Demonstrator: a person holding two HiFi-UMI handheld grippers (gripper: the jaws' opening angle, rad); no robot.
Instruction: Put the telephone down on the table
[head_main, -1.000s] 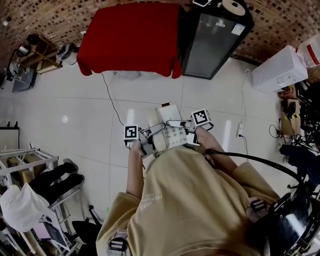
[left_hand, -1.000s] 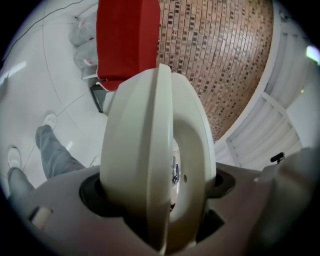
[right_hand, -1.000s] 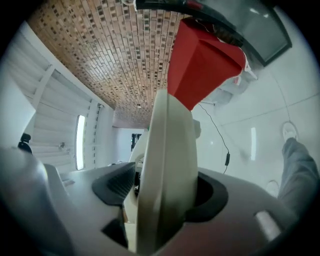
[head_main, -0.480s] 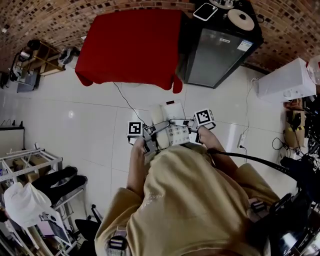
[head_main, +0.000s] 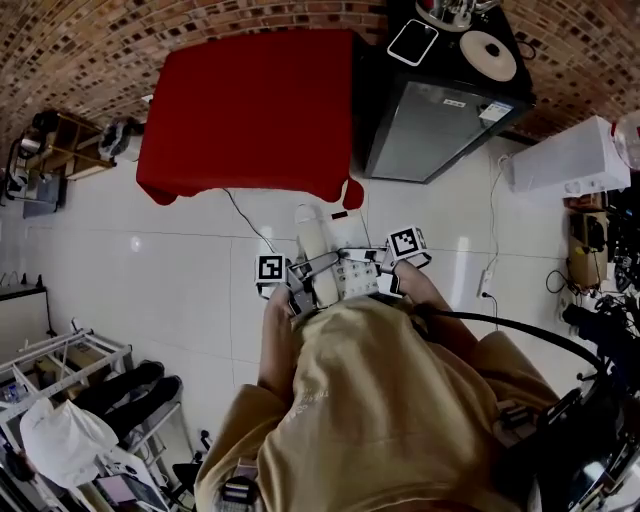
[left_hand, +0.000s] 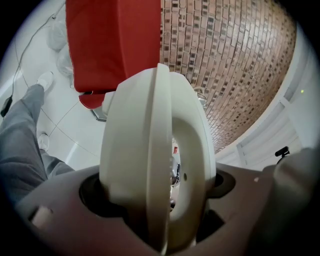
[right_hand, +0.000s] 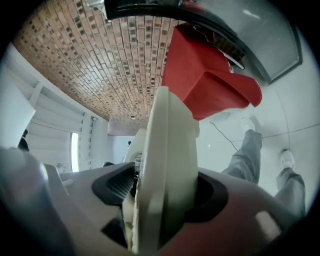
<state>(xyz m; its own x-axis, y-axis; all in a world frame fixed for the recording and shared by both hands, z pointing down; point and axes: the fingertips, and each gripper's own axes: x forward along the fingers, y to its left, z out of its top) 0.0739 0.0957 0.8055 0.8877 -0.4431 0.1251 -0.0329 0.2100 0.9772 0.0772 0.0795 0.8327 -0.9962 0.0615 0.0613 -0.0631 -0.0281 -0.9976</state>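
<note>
A cream telephone (head_main: 340, 270) is carried above the white tiled floor, in front of the person's chest. My left gripper (head_main: 298, 285) is shut on its handset (head_main: 312, 245), which fills the left gripper view as a cream loop (left_hand: 155, 160) clamped between the jaws of that gripper (left_hand: 160, 205). From the other side, my right gripper (head_main: 386, 276) is shut on the keypad base (head_main: 357, 277). The right gripper view shows the base's edge (right_hand: 167, 165) upright between the jaws of that gripper (right_hand: 160, 200). The red-clothed table (head_main: 250, 110) stands just ahead.
A black cabinet (head_main: 440, 110) stands right of the table with a smartphone (head_main: 412, 42) and a disc (head_main: 487, 47) on top. A cable (head_main: 245, 215) runs across the floor. A white box (head_main: 570, 160) is far right, a metal rack (head_main: 60, 360) lower left. Brick wall behind.
The person has walked toward the red table, which now lies nearer to the telephone. Both grippers have kept their hold on the telephone.
</note>
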